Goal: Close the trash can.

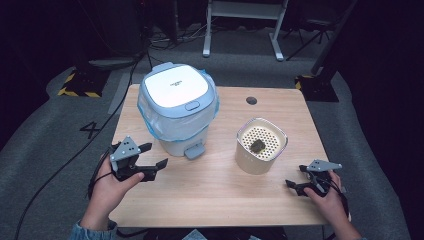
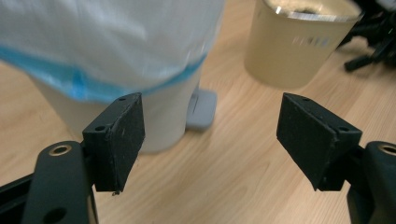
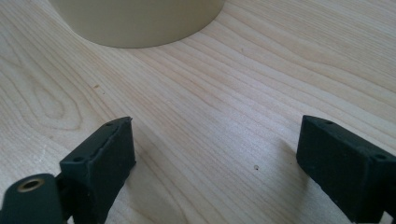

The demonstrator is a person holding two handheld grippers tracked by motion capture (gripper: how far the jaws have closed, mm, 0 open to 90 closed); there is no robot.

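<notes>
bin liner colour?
Light blue liner under the bin lid; clearest in the high view.

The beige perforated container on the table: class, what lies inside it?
On the beige perforated container's holed insert rests one small dark lump. Whatever lies beneath the insert is hidden.

You have bare table (image 1: 210,195) ahead; the pedal bin (image 1: 177,107) and beige container (image 1: 260,146) block the far half.
</notes>
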